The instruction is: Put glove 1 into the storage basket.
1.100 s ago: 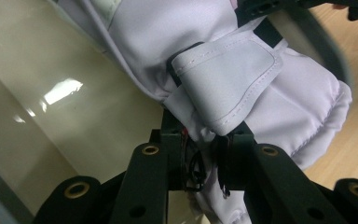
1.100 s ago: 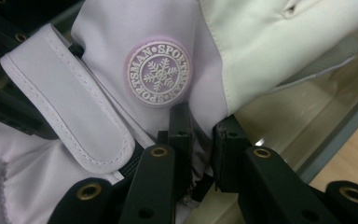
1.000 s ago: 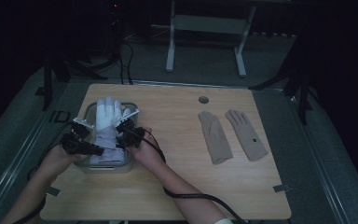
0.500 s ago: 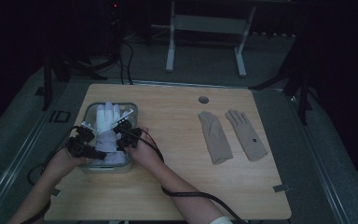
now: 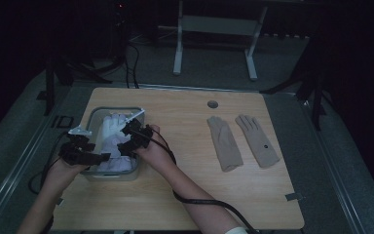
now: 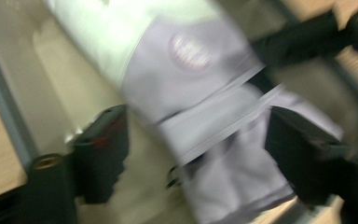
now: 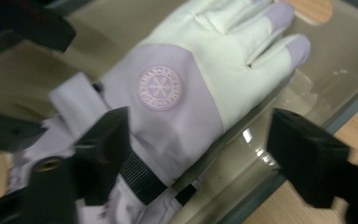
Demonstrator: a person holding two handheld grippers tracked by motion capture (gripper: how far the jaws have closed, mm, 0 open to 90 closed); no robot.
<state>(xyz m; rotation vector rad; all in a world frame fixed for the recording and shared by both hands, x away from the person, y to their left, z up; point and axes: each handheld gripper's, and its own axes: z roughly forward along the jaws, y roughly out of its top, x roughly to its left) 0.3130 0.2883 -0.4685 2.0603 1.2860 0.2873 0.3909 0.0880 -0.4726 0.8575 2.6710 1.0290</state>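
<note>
A white and lilac glove (image 5: 112, 139) with a round lilac badge lies in a clear plastic bin (image 5: 97, 113) at the table's left. My left gripper (image 5: 97, 152) is over the bin's near left side. Its jaws have just been opening and stand wide on either side of the glove's (image 6: 191, 70) lilac cuff, without pressing on it. My right gripper (image 5: 125, 140) is over the bin's right side. Its jaws have also just been opening and hang apart above the glove (image 7: 177, 93), clear of it.
Two beige gloves (image 5: 225, 144) (image 5: 257, 141) lie flat side by side on the wooden table's right half. A round hole (image 5: 213, 104) sits near the far edge. The bin's wall (image 7: 261, 154) runs close under my right gripper. A black cable (image 5: 199, 200) trails along the right forearm.
The glove, held up over the bin before, has come down and now lies in it. Both grippers have opened and let go of it. The left hand has drawn back a little.
</note>
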